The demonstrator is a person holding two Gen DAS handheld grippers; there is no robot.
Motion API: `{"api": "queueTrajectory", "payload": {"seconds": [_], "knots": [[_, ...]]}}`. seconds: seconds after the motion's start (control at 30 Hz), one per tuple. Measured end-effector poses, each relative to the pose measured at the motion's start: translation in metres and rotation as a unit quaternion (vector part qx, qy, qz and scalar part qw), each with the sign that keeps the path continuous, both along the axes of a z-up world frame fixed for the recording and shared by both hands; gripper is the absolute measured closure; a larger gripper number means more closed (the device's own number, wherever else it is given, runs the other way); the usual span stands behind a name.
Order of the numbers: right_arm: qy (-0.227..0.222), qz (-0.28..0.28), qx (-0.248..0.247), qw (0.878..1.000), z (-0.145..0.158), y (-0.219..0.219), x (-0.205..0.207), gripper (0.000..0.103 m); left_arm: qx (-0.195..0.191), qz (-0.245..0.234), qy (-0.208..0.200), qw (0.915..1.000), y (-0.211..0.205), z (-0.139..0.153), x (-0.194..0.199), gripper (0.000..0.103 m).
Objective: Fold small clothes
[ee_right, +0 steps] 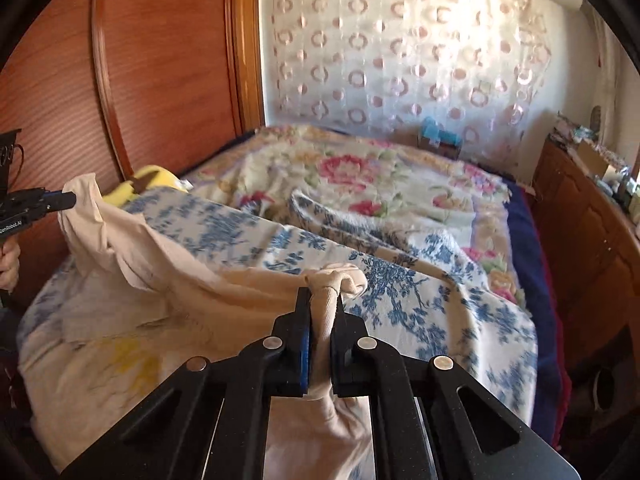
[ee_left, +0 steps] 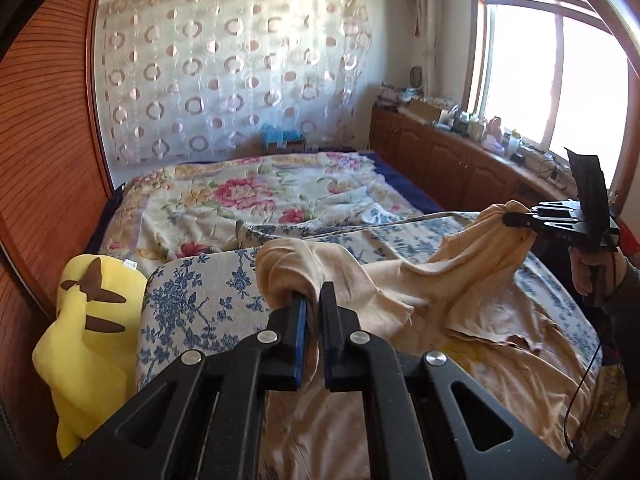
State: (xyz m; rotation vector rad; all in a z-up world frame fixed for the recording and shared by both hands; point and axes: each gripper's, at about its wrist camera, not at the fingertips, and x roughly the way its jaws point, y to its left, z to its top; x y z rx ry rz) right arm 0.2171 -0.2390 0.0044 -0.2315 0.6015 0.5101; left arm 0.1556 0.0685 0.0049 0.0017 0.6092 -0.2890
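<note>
Hand-held gripper (ee_left: pixel 314 300) pinching cream garment (ee_left: pixel 400 280) — yellow plush (ee_left: pixel 88 332) alongside

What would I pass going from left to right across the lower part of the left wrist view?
Yellow plush toy → left gripper clamped on the beige garment → right gripper pinching its far corner → the person's hand.

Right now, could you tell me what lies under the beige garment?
Under the beige cotton garment lies the blue-flowered white bedspread; whatever is beneath the spread-out part stays covered.
</note>
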Motion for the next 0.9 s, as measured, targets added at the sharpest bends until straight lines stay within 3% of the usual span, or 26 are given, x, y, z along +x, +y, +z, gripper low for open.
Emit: {"api": "queueTrajectory", "payload": {"seconds": [0.13,0.33,0.43,0.63,0.8,0.9], "knots": [[-0.012,0.003,0.011,1.0,0.006,-0.022,-0.06,0.096,-0.007,-0.005,-0.016,0.9998,0.001,0.004,-0.055,0.095],[0.002,0.009,0.012,1.0,-0.009,-0.051,-0.149,0.096,-0.013,0.002,-0.017,0.9998,0.008,-0.007,-0.123,0.095],[0.006,0.012,-0.011,1.0,-0.015,-0.062,-0.188,0.096,-0.019,-0.005,-0.012,0.9997,0.01,-0.013,-0.147,0.095],[0.048,0.006,0.006,0.999,-0.025,-0.076,-0.223,0.096,-0.004,-0.002,0.011,0.9999,0.01,-0.037,-0.165,0.095],[0.077,-0.006,-0.013,0.997,-0.044,-0.07,-0.222,0.096,0.019,0.003,0.055,0.9983,0.009,-0.07,-0.168,0.093],[0.093,-0.01,-0.028,0.995,-0.053,-0.063,-0.215,0.096,0.008,0.008,0.062,0.998,0.017,-0.077,-0.171,0.079]]}}
